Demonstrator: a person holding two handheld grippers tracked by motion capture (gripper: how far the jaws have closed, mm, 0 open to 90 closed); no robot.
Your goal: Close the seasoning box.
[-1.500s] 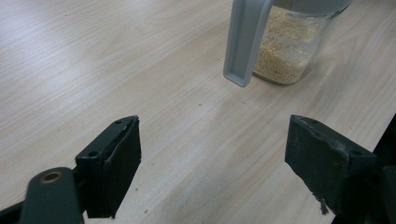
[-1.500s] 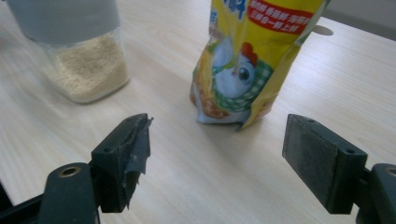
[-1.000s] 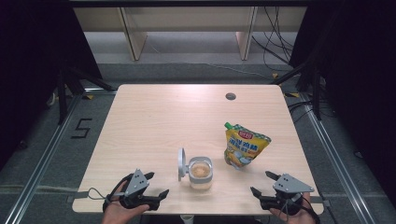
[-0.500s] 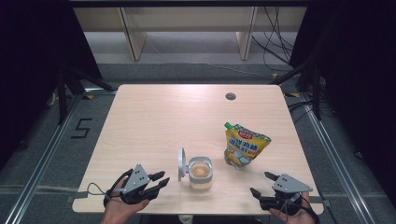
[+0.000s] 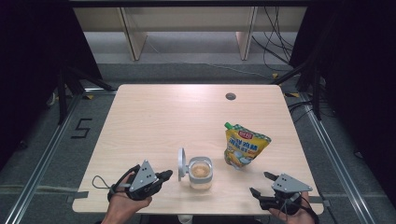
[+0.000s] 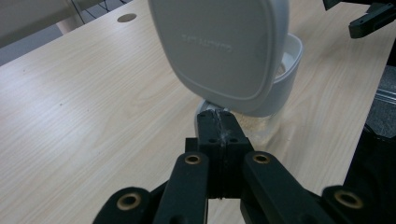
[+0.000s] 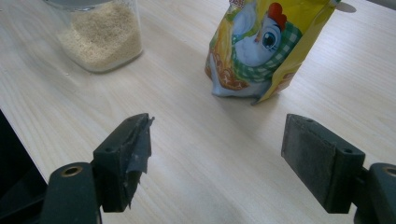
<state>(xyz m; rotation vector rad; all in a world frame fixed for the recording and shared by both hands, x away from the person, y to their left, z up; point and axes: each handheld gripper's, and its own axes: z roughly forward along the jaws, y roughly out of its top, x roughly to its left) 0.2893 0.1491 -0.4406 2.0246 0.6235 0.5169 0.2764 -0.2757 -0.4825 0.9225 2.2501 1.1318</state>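
Observation:
A clear jar (image 5: 201, 172) of pale grains stands near the table's front edge, its white hinged lid (image 5: 181, 164) flipped up on the left side. In the left gripper view the lid (image 6: 219, 46) looms just beyond my left gripper (image 6: 218, 116). Its jaws have just been closing and now meet with nothing between them. From above, the left gripper (image 5: 166, 175) points at the jar from the left, a short gap away. A yellow spouted pouch (image 5: 245, 145) with a chicken picture (image 7: 266, 46) stands right of the jar. My right gripper (image 5: 260, 183) rests open at the front right, empty (image 7: 215, 135).
The light wooden table (image 5: 159, 116) has a round cable hole (image 5: 230, 96) near its far edge. The right gripper (image 6: 369, 18) also shows far off in the left gripper view. Shelving legs and cables lie on the floor beyond the table.
The left gripper's jaws went from wide open to shut, and that hand rose slightly and edged toward the jar. The right gripper, jar and pouch stayed put.

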